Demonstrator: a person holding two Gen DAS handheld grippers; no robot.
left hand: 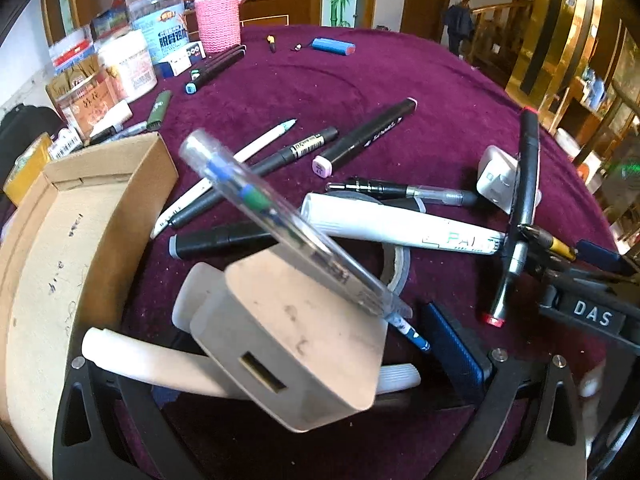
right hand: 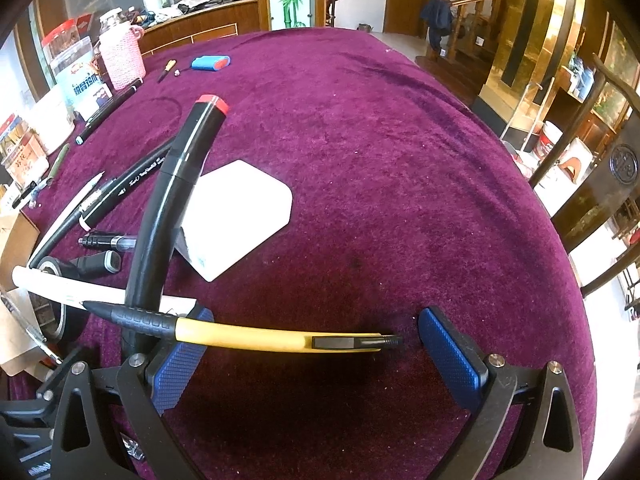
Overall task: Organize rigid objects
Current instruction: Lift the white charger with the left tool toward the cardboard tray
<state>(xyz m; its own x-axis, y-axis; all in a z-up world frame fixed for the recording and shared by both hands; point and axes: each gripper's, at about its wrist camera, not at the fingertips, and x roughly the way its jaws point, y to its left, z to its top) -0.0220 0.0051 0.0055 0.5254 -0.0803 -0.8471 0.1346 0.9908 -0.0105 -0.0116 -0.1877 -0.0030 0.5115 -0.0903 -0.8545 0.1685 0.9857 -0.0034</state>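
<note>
In the left wrist view my left gripper [left hand: 276, 340] holds a bundle between its jaws: a white charger block [left hand: 296, 344], a clear ballpoint pen [left hand: 280, 224] lying across it, and a white marker [left hand: 132, 356]. Only its right blue pad [left hand: 452, 344] shows. It hovers beside an open cardboard box [left hand: 72, 248]. In the right wrist view my right gripper [right hand: 312, 344] is open; a yellow pen [right hand: 272, 334] lies crosswise between its blue pads [right hand: 448, 352], and a black red-capped marker [right hand: 172, 196] leans against the left finger. A white adapter [right hand: 236, 216] lies ahead.
Several markers and pens [left hand: 360, 136] and a white paint marker [left hand: 400, 224] lie scattered on the purple tablecloth [right hand: 380, 140], with a tape roll [left hand: 396, 268]. Jars, boxes and a pink knitted bottle [left hand: 218, 16] crowd the far left. A blue lighter [left hand: 332, 46] lies far back.
</note>
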